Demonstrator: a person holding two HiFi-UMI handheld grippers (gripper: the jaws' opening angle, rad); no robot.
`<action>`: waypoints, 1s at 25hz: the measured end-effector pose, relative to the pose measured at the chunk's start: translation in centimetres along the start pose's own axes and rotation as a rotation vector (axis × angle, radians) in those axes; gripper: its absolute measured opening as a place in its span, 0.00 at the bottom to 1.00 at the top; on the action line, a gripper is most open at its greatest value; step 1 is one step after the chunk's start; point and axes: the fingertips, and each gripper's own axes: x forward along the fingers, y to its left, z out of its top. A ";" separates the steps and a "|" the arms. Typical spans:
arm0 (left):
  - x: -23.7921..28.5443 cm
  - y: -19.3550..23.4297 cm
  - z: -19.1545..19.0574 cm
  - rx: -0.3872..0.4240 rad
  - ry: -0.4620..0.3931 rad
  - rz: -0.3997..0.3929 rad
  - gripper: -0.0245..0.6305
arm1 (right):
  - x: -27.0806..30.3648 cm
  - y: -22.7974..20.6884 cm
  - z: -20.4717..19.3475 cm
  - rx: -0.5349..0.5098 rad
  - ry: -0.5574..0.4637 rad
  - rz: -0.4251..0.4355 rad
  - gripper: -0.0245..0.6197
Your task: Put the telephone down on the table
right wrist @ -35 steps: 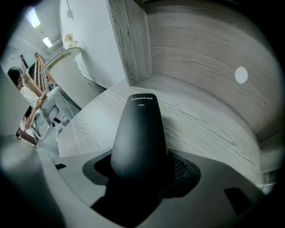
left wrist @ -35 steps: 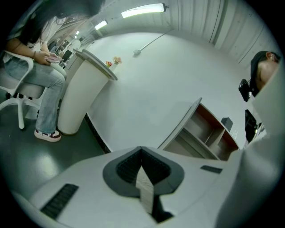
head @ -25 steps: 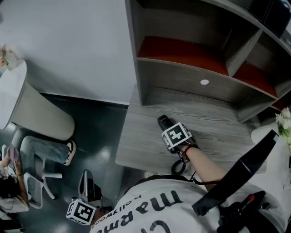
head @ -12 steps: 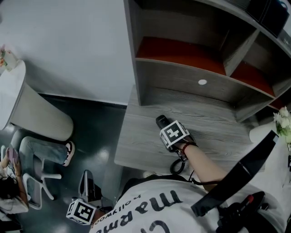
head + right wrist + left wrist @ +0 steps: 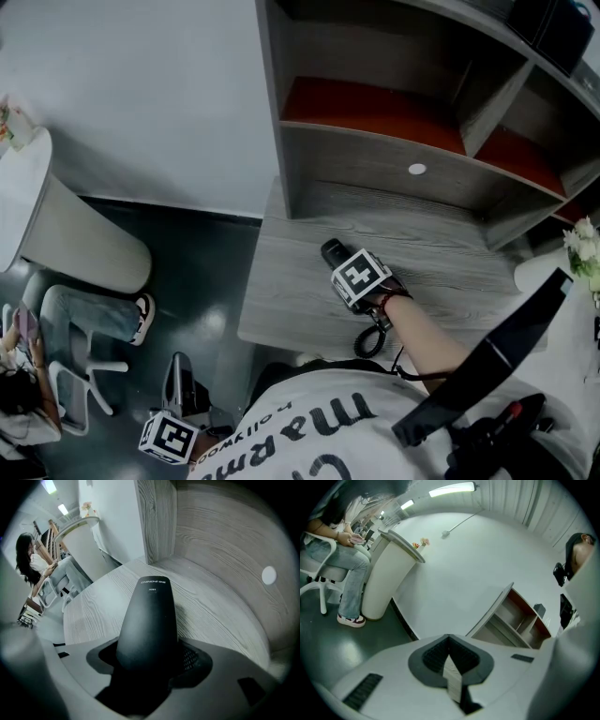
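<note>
A black telephone handset (image 5: 333, 251) pokes out ahead of my right gripper (image 5: 341, 262), just above the grey wooden table (image 5: 286, 295). In the right gripper view the handset (image 5: 149, 616) fills the space between the jaws of the right gripper (image 5: 150, 654), which are shut on it. It points toward the table's far left part (image 5: 105, 597). Its coiled cord (image 5: 368, 341) hangs at the table's near edge under my wrist. My left gripper (image 5: 175, 373) hangs low beside my left side over the dark floor. Seen in its own view, the left gripper (image 5: 451, 677) is shut with nothing in it.
A grey shelf unit (image 5: 375, 141) with red-backed compartments stands along the table's back, with a small white disc (image 5: 417, 170) on its panel. Left of the table are a white rounded counter (image 5: 37, 202) and a seated person (image 5: 42, 323) on a white chair. White flowers (image 5: 586, 248) are at the right edge.
My right gripper and the handset have shifted slightly left across the table. The left gripper has stayed where it was.
</note>
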 end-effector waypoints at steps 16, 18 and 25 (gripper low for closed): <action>-0.1 -0.2 0.3 0.015 0.002 -0.012 0.05 | -0.4 1.1 -1.0 -0.194 0.019 0.045 0.51; -0.1 -0.3 0.1 0.014 0.003 -0.015 0.05 | -0.4 1.2 -1.0 -0.205 0.011 0.045 0.51; 0.3 -0.8 -0.1 0.016 0.006 -0.034 0.05 | -0.6 0.9 -0.1 -0.306 -0.048 -0.020 0.59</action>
